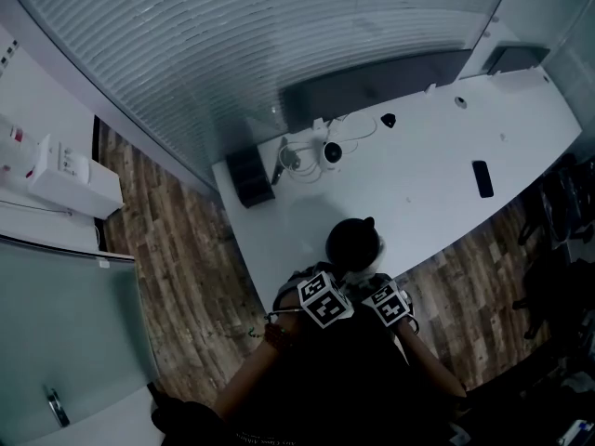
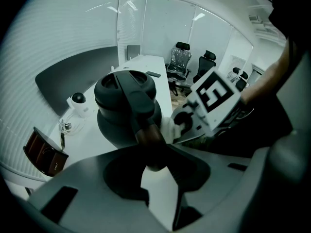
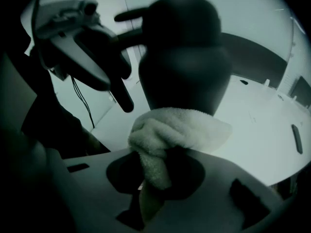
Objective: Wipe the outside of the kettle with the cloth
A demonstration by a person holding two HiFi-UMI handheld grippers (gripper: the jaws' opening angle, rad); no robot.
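Black and round-bellied, the kettle (image 3: 184, 62) sits at the near edge of the white table (image 1: 418, 175). The left gripper (image 2: 151, 152) is clamped on its handle (image 2: 138, 110), likely to steady it, while the right gripper (image 3: 154, 178) pinches a white cloth (image 3: 177, 130) against the lower body (lifted or resting, I cannot tell). Wood-pattern floor (image 1: 177, 249) surrounds the table, and office chairs (image 2: 182, 59) stand at the right

One kettle (image 2: 127, 108), one cloth (image 3: 175, 130), one table (image 1: 418, 175), one phone (image 1: 482, 178) and two grippers, left gripper (image 2: 151, 155) and right gripper (image 3: 154, 174), were present.
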